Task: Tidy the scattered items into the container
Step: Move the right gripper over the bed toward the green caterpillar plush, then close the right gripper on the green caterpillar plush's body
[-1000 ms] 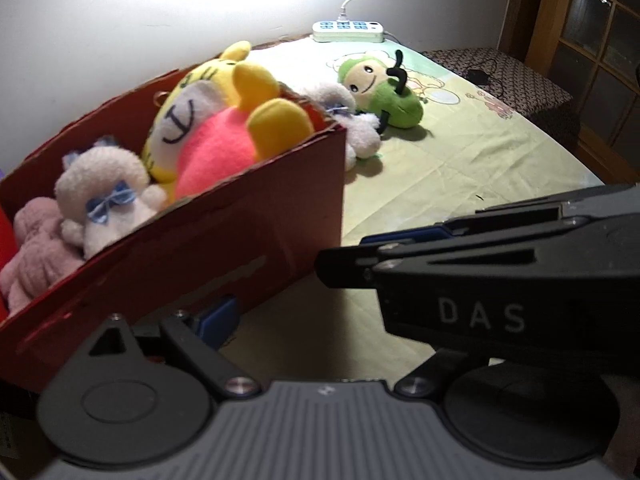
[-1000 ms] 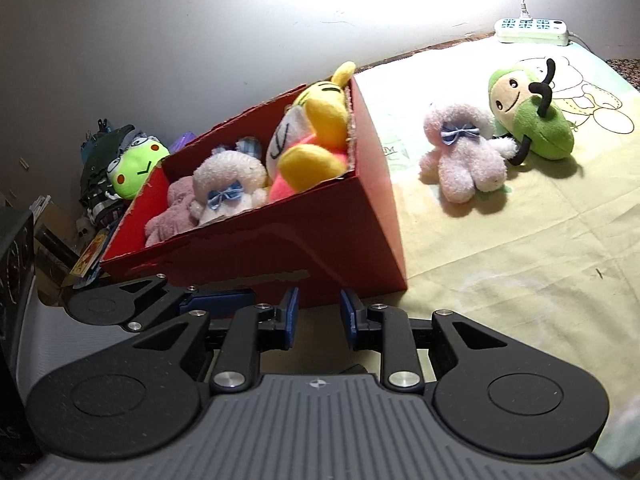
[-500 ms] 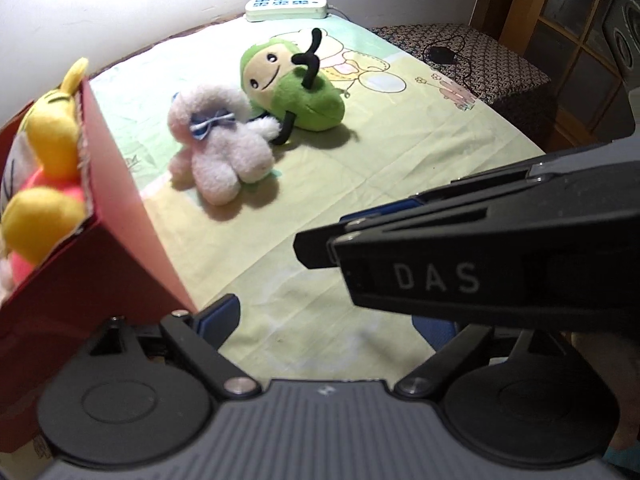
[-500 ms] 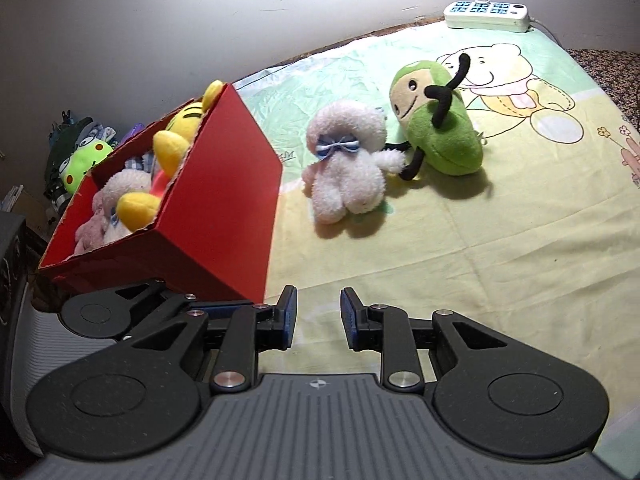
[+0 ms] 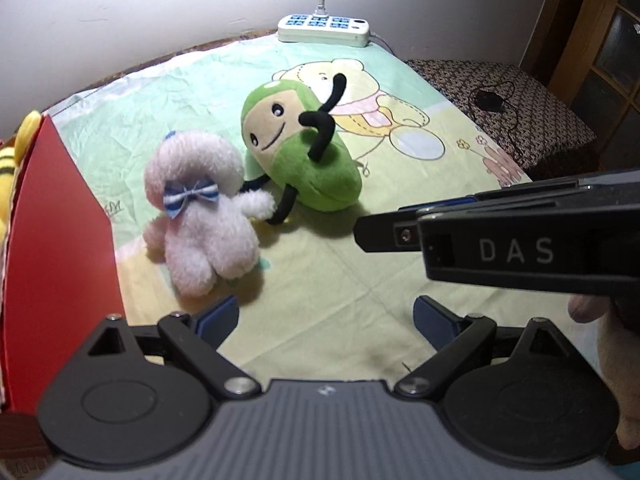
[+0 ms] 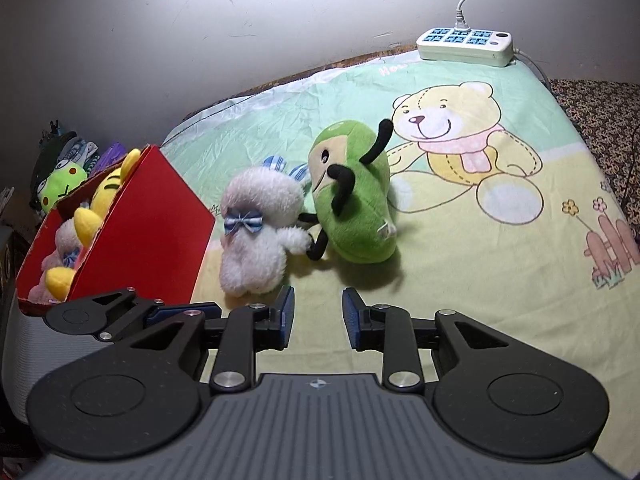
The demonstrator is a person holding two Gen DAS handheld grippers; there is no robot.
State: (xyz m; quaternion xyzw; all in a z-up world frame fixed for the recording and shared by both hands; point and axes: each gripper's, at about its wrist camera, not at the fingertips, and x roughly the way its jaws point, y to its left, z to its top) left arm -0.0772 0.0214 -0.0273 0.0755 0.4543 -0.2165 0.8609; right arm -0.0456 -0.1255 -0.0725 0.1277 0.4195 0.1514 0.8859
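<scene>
At the far left of the right wrist view, a green frog toy [image 6: 60, 190] sits among clutter outside the red box [image 6: 148, 232], which stands on the bed sheet [image 6: 460, 280] with its open top towards the wall. Inside the red box lie a yellow striped plush [image 6: 105, 192] and a pale plush with a blue bow [image 6: 66, 248]; whatever lies deeper is hidden by the near wall.

Just right of the box, a white fluffy plush [image 5: 200, 216] with a striped blue bow lies on the sheet, still outside the container. One of its arms touches the thin black limb of the green bean plush [image 5: 300, 156], which lies tilted just beside it, its cream face turned towards the white one. Farther right, the sheet carries a printed yellow bear, and a white power strip [image 6: 464, 46] rests at the sheet's far edge against the wall, its cord running up.

The left hand-held gripper [image 5: 326, 316] hangs low over the sheet with its blue pads spread wide and nothing between them, its left pad near the white plush's feet. The right hand-held gripper [image 6: 318, 318] has its jaws opening, the gap between them empty; in the left wrist view its body crosses from the right edge, with what may be a fingertip under it, too blurred to be sure.
</scene>
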